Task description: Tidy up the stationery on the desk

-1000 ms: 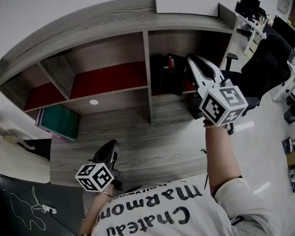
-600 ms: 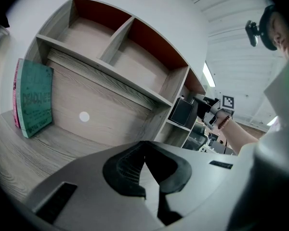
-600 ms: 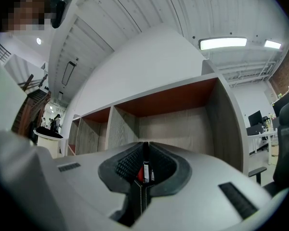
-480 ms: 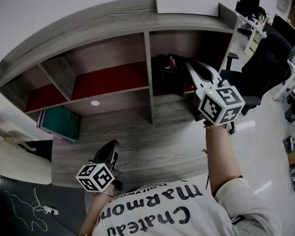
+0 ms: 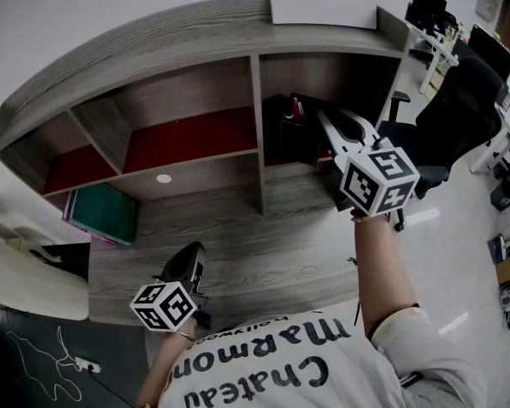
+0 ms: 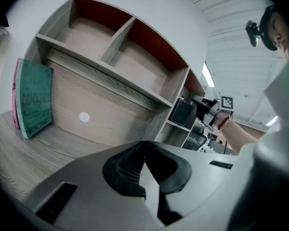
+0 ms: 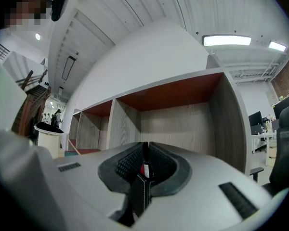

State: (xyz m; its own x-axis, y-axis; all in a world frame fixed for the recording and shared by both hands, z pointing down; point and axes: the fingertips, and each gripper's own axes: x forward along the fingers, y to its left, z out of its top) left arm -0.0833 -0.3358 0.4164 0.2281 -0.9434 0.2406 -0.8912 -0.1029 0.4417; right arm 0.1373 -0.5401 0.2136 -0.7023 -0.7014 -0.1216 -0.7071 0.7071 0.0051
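While pinched at its wall by the jaws of the right gripper (image 5: pixel 325 119), the black pen holder (image 5: pixel 296 139) is placed in the far right shelf compartment (image 5: pixel 357 75).
Upright axis, red pen (image 5: pixel 294 107) inside; left gripper (image 5: pixel 189 260), jaws pressed together and empty, is held over the near bench (image 5: pixel 238 228), well apart.

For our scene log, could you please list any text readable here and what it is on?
"Chateau MaRmon", upside down, its end cut off: on the person's shirt.
Smaller line above it on the shirt: too small to read.
Cover print on the green book: too blurred to read.
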